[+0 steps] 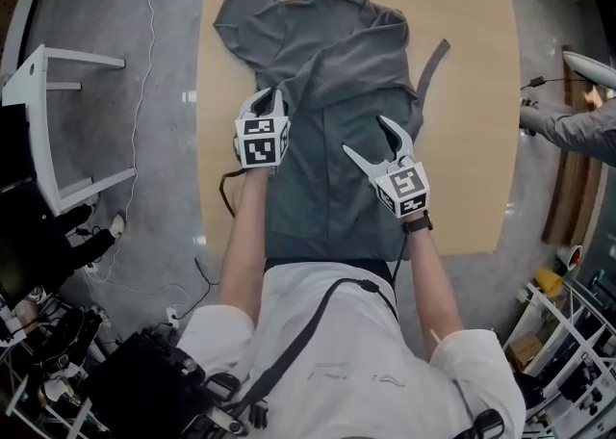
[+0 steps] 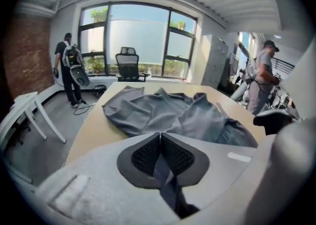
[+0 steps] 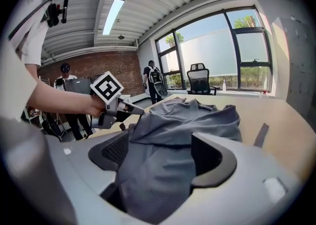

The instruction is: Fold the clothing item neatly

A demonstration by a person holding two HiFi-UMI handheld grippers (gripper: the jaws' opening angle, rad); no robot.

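A grey long-sleeved garment (image 1: 337, 90) lies crumpled on the light wooden table (image 1: 472, 90), its lower part hanging over the near edge. My left gripper (image 1: 276, 92) is at the garment's left edge, shut on a pinch of its cloth; in the left gripper view the fabric (image 2: 165, 179) runs between the closed pads (image 2: 148, 152). My right gripper (image 1: 364, 135) rests on the middle of the garment with its jaws wide apart. Grey cloth (image 3: 168, 169) fills the space between them. The right gripper view shows the left gripper (image 3: 140, 112) lifting a fold.
A dark strap (image 1: 433, 71) lies on the table to the right of the garment. A white rack (image 1: 58, 129) and cables stand on the floor at the left. A person's arm (image 1: 577, 124) reaches in at the right. An office chair (image 2: 128, 66) stands by the window.
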